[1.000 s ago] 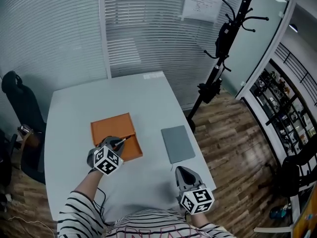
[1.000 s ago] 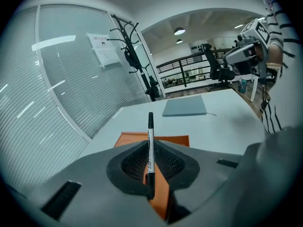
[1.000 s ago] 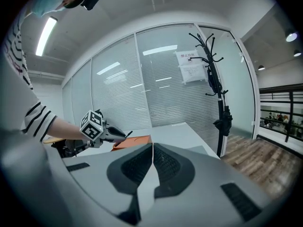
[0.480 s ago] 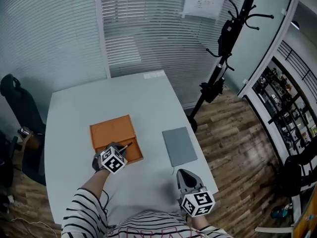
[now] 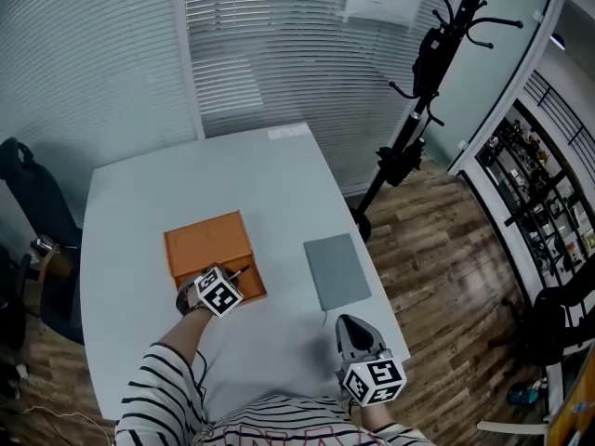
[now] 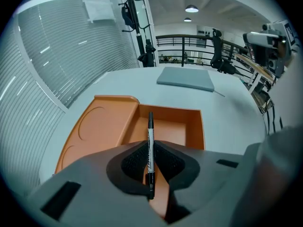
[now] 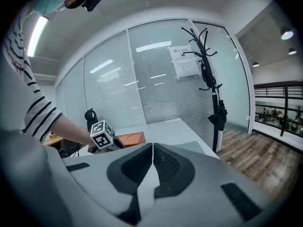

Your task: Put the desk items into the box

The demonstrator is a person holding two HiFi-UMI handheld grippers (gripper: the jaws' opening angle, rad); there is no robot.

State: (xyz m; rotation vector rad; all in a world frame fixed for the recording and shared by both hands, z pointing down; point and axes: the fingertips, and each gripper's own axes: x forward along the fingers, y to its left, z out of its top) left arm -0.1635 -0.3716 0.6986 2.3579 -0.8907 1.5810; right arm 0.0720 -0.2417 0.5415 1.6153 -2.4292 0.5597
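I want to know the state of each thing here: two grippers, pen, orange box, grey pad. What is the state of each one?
Left gripper: shut on the pen.
Pen: held between the jaws, its tip over the box's deep part.
Box: open; the deep part looks empty where it shows.
Right gripper: shut, empty.
Pad: closed, flat on the desk, outside the box.

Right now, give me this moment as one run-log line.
left claw: shut on pen, over open compartment of orange box | right claw: shut, empty | gray pad: on table, outside box
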